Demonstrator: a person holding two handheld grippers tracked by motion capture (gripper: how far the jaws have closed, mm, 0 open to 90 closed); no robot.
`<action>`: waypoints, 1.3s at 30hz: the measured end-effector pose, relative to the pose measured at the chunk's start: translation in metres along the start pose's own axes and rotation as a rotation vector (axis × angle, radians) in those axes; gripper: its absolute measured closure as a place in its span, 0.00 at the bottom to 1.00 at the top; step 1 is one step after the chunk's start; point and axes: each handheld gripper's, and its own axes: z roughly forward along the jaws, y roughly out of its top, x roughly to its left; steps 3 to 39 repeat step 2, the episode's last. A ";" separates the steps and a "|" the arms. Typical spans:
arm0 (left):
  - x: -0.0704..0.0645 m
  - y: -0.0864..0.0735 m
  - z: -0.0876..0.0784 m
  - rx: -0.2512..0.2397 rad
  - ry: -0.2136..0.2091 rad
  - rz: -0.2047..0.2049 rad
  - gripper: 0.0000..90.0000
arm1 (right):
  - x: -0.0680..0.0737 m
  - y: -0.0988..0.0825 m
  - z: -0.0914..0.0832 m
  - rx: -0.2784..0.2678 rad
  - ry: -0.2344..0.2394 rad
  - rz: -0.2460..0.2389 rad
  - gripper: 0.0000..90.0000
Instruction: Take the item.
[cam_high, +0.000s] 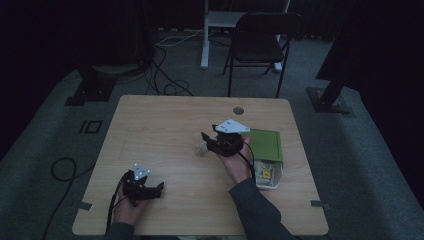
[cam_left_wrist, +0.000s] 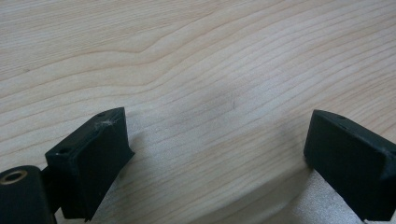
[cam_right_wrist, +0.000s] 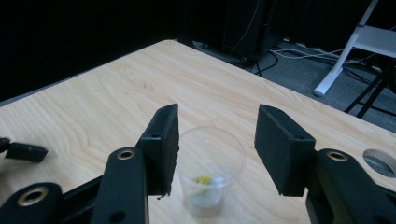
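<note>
A dim room is seen from above; a wooden table (cam_high: 165, 120) takes up the middle, and a dark chair (cam_high: 260, 40) is half lost in shadow beyond it. At the right edge a green box (cam_high: 267, 144) lies flat, with a pale tray (cam_high: 270, 175) just below it, its contents too small to make out. The right gripper (cam_right_wrist: 217, 140) is held with jaws apart, nothing pressed between them; a clear cup (cam_right_wrist: 211, 170) stands on the table just past them, cut off at its base, with something yellow and white inside, blurred. The left gripper (cam_left_wrist: 217, 154) is held low over bare wood, jaws wide apart.
</note>
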 end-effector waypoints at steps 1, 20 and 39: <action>0.000 0.000 0.000 0.001 0.000 0.001 0.08 | 0.001 -0.002 -0.003 0.000 0.000 -0.006 0.54; 0.000 0.000 0.000 0.002 -0.001 0.001 0.08 | 0.002 -0.003 -0.005 0.000 0.004 -0.012 0.54; 0.000 0.000 0.000 0.002 -0.001 0.001 0.08 | 0.002 -0.003 -0.005 0.000 0.004 -0.012 0.54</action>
